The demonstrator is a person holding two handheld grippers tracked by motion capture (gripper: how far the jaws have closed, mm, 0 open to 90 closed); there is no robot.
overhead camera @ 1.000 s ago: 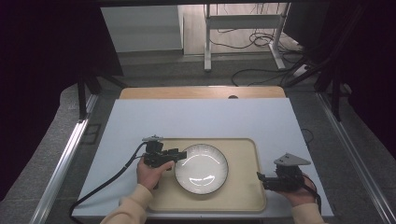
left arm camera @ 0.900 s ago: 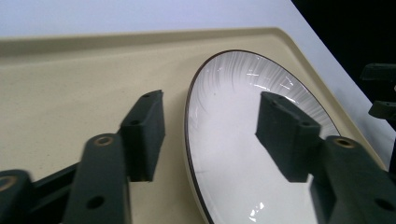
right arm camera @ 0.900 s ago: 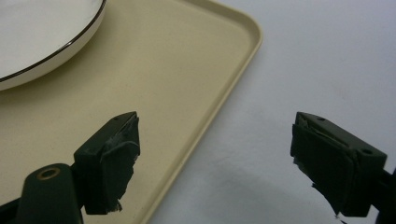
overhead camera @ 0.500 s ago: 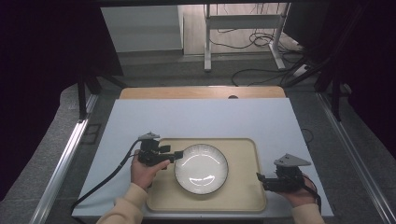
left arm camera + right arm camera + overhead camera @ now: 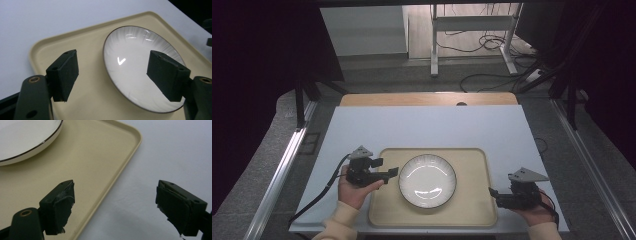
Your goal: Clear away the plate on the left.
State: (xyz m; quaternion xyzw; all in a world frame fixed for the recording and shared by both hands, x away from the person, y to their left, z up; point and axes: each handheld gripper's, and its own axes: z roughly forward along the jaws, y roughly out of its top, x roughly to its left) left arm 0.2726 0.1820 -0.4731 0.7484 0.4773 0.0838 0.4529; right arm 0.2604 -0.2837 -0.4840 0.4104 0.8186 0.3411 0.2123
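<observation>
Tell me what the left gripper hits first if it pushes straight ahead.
Most likely the near rim of the white plate on the tray. The left gripper is open and its jaws straddle that rim, though its height above the tray is unclear.

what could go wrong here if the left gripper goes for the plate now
1. The left gripper is open at the plate's rim; the glossy, shallow rim could slip from the jaws or tip the plate.
2. A push instead of a clean grasp might slide the plate across the smooth tray.
3. The right gripper, open at the tray's edge, isn't steadying it.
</observation>
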